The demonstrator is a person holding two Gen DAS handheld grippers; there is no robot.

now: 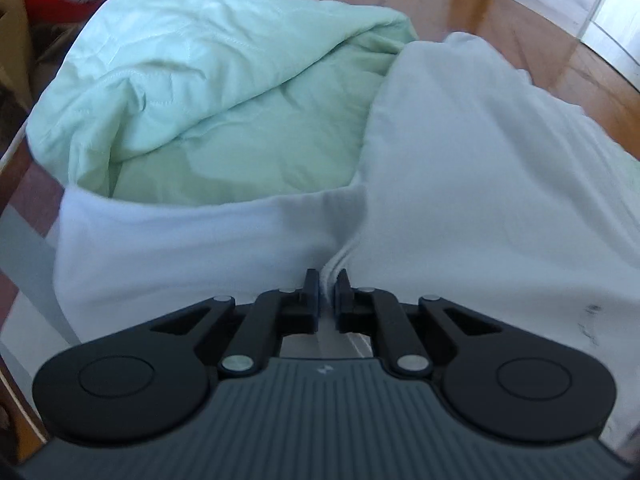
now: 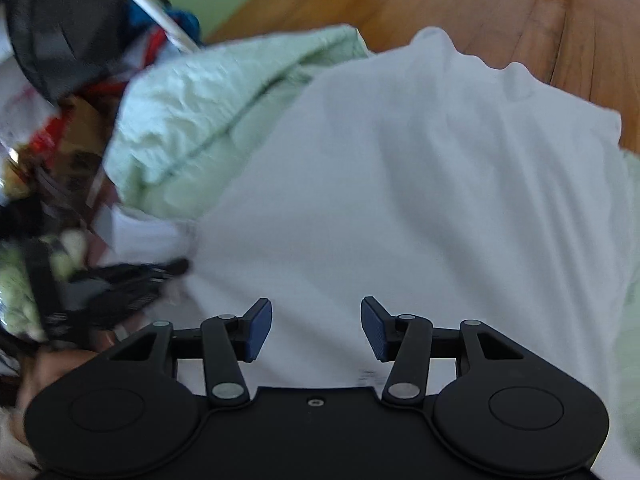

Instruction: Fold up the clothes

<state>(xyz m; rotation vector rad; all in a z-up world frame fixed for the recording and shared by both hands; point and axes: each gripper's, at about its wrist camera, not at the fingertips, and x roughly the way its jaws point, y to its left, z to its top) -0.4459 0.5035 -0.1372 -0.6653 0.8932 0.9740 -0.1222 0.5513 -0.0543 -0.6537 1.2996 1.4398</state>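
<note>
The left gripper (image 1: 329, 280) is pinched down on a bunched ridge of the white garment (image 1: 460, 168) — the black fingers (image 1: 310, 285) stand almost together, with a thin seam of white cloth squeezed up between them. From that grip the garment spreads outward: one flat panel runs toward nine o'clock, ending in a straight edge, while a larger, softly ribbed fold rises toward one and two o'clock and fills the right side of the left wrist view. Beyond the straight edge, from ten to twelve o'clock, lies a rumpled pale green quilt (image 1: 208, 92), touching the white cloth and partly tucked beneath it. The wooden floor (image 1: 532, 28) shows at one o'clock, past both fabrics, and a heap of mixed coloured items sits at eleven o'clock, too blurred to name. The right gripper (image 2: 316, 328) has its jaws parted at a middling width, blue pads (image 2: 259, 330) facing each other with nothing clamped between them — the white garment (image 2: 400, 184) lies directly under and ahead of it, stretching from its fingertips up to twelve and one o'clock. In this view the green quilt (image 2: 192, 120) sits at ten o'clock, and blurred dark clutter lies at nine.
</note>
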